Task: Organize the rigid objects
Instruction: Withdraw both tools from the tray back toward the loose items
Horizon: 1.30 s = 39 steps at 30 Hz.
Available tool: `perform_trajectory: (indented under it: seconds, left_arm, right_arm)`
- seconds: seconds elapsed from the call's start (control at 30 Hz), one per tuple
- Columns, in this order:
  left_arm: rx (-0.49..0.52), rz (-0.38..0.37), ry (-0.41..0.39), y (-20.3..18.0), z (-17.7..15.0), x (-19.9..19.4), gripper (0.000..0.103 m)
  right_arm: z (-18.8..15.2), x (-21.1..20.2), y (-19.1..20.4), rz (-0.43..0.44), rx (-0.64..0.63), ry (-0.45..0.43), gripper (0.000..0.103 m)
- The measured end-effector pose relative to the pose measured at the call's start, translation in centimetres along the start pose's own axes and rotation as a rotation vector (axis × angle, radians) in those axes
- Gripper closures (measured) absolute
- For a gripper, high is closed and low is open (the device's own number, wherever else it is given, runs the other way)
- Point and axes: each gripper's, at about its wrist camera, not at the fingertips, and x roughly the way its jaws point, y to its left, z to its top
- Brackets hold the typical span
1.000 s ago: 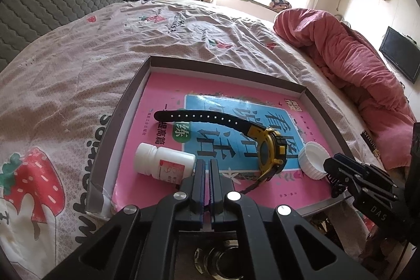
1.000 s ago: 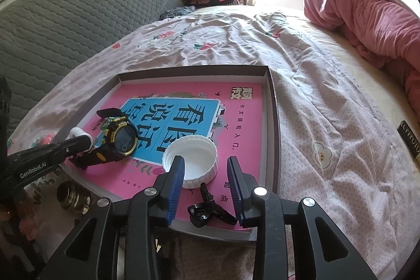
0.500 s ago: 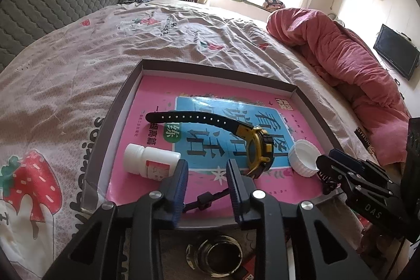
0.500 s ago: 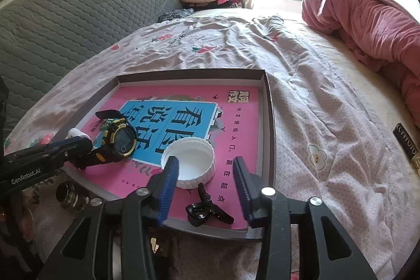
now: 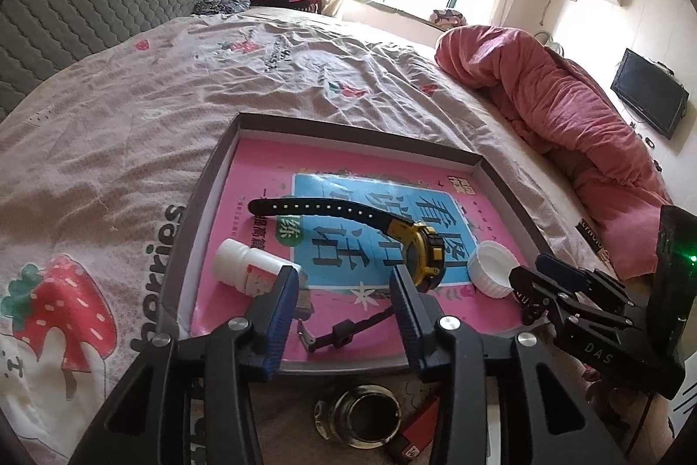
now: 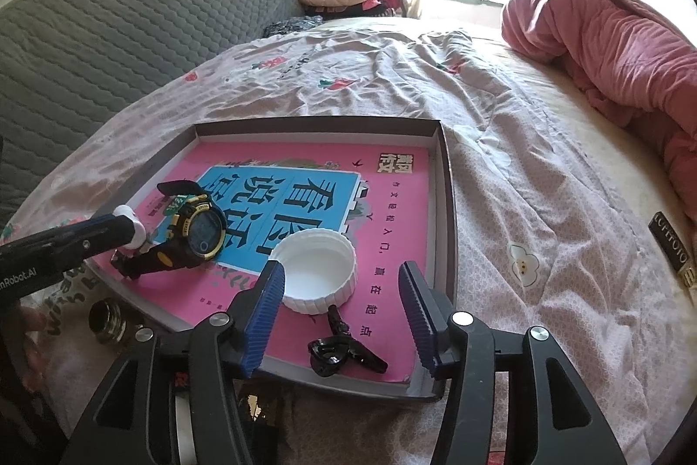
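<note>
A shallow grey tray on the bed holds a pink book. On the book lie a yellow-and-black watch, a white pill bottle on its side, a white cap and a small black clip. My left gripper hovers at the tray's near edge with its jaws opening. The watch's buckle strap lies loose between its fingers, untouched. My right gripper is also opening; the cap sits just ahead of its fingers, and the clip lies between them, both free.
A brass ring and a red lighter lie on the sheet in front of the tray. A bunched pink quilt fills the right side. The grey padded headboard runs along the left. A black label lies to the right.
Both grippers have spread their jaws, the left from fully shut. The left view has pulled back a little, so the buckle strap and brass ring now show.
</note>
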Motion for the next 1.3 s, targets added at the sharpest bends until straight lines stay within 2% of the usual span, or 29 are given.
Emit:
perform_trajectory:
  seconds: [0.27, 0.5, 1.2, 1.23, 1.3]
  left_arm:
    - [0.006, 0.015, -0.021, 0.2, -0.2, -0.7, 0.060]
    - [-0.006, 0.037, -0.035, 0.6, -0.1, -1.1, 0.059]
    - [0.006, 0.072, -0.065, 0.6, -0.5, -2.6, 0.058]
    - [0.006, 0.072, -0.063, 0.5, -0.6, -2.6, 0.056]
    - [0.008, 0.068, -0.058, 0.5, -0.7, -2.7, 0.046]
  right_arm:
    - [0.1, -0.2, 0.0, 0.004, 0.007, -0.006, 0.043]
    - [0.2, -0.6, -0.3, 0.022, 0.022, -0.021, 0.034]
    - [0.5, -2.4, -0.5, 0.033, 0.043, -0.069, 0.033]
    - [0.5, -2.5, -0.5, 0.034, 0.042, -0.071, 0.033]
    - [0.5, -2.8, -0.3, 0.032, 0.034, -0.076, 0.033]
